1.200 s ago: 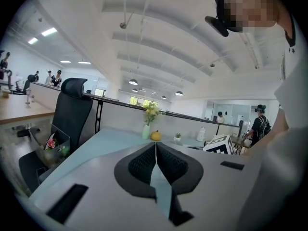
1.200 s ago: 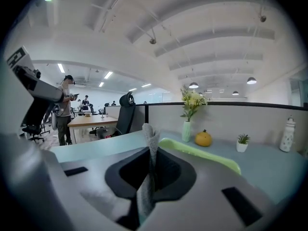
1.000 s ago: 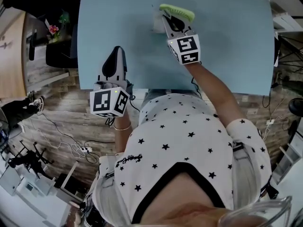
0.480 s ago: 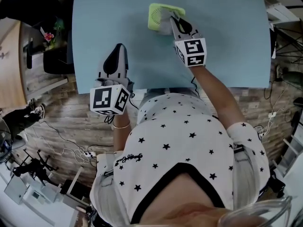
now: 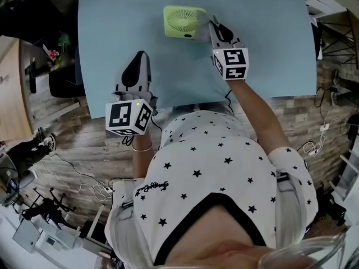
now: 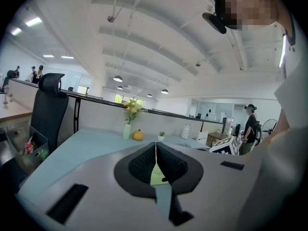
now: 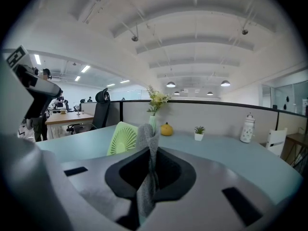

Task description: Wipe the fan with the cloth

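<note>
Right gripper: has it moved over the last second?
Yes. Measured against the fan on the table, the right gripper with the cloth has slid to the right, from the fan's left part to its right edge.

fan [image 7: 120,139] pt. hidden behind cloth [image 7: 147,177], table [image 5: 112,38] cut off at top

Set back at 8 o'clock from its partner, left grey two-jaw gripper [image 5: 139,58], jaws pressed together, aimed at 12. On an outstretched forearm [image 5: 255,108], right grey two-jaw gripper [image 5: 211,20], clamped on grey cloth [image 7: 146,134], aimed at 11.
</note>
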Tool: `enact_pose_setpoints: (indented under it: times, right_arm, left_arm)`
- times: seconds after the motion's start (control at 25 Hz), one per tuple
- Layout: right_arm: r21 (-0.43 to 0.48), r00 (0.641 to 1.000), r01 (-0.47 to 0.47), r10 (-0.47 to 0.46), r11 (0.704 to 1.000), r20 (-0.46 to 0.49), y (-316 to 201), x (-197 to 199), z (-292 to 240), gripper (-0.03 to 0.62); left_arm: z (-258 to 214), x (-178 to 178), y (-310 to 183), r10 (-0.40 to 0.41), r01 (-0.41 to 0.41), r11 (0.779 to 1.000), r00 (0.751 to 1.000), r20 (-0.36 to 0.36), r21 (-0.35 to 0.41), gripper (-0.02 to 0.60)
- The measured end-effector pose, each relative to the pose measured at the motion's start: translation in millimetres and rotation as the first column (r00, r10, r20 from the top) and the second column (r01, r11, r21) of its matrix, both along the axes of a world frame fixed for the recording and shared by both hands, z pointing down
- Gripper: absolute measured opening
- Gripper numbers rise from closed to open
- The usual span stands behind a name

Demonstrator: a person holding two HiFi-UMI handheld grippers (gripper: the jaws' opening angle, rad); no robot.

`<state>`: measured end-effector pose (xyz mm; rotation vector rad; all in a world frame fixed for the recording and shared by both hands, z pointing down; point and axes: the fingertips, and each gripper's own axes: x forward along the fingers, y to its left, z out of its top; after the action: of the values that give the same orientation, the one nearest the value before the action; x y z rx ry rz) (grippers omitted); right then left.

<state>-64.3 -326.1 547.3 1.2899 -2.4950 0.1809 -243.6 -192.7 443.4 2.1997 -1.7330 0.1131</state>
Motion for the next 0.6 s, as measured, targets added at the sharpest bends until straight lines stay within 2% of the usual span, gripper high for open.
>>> enact_pose_setpoints:
  times: [0.32, 0.44, 0.6]
  right_arm:
    - [-0.003, 1.0, -0.001, 0.001, 1.0, 0.012, -0.9, 1.5, -2.5, 0.017]
    - [0.027, 0.998, 0.049, -0.05, 0.998, 0.031, 6.6, -5.0, -17.3, 0.017]
    - [0.088, 0.985, 0.164, -0.168, 0.983, 0.039, 20.4, -37.1, -36.8, 0.017]
  left_arm:
    - [-2.8, 2.2, -5.7, 0.004, -0.004, 1.0, 1.0, -0.002, 0.006, 0.029]
    - [-5.5, 4.6, -6.5, -0.002, 0.002, 1.0, 1.0, 0.003, 0.012, 0.029]
    - [-7.0, -1.5, -1.9, -0.027, 0.026, 1.0, 1.0, 0.007, 0.016, 0.029]
